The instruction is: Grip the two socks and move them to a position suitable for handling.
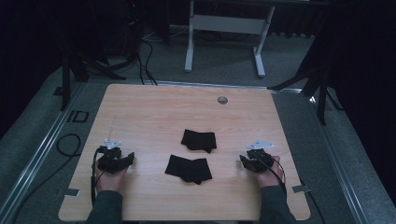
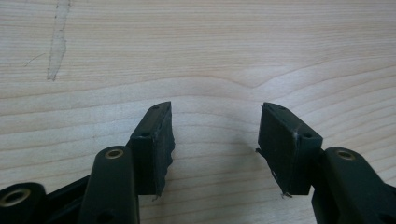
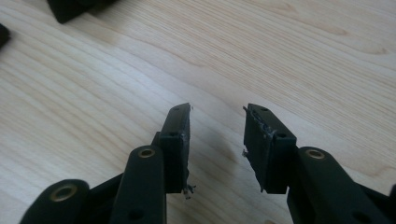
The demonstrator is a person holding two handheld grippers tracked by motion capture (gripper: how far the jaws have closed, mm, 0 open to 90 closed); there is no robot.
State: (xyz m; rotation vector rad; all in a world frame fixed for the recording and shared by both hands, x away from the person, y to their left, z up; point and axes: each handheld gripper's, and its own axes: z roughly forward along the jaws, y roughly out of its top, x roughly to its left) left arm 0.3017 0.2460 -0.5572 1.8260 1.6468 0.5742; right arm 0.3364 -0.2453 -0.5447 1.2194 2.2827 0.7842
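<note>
**Inspector:** You have two black folded cloths on the wooden table (image 1: 140, 116). The nearer black cloth (image 1: 188, 169) lies between your hands, closer to the front edge; the farther black cloth (image 1: 199, 140) sits just behind it, a little to the right, and the two lie apart. Neither one is being touched.

**Operator:** And my tools?

**Inspector:** Your left gripper (image 1: 122, 161) rests low at the left of the table, well apart from the nearer cloth. In the left gripper view its jaws stand partly spread with only bare wood between the pads (image 2: 163, 147). Your right gripper (image 1: 247, 161) sits at the right side, likewise clear of both cloths; its pads (image 3: 180, 149) are partly spread over bare wood, and a dark corner of cloth (image 3: 70, 9) shows at the top left of that view. Both tools pinch nothing.

**Operator:** So how far along am I?

**Inspector:** Both pieces look compact and roughly squared, so I judge the folding either complete or between steps. I cannot tell whether they are meant to be stacked. If so, that is what's left: they lie side by side, not one on the other
</note>
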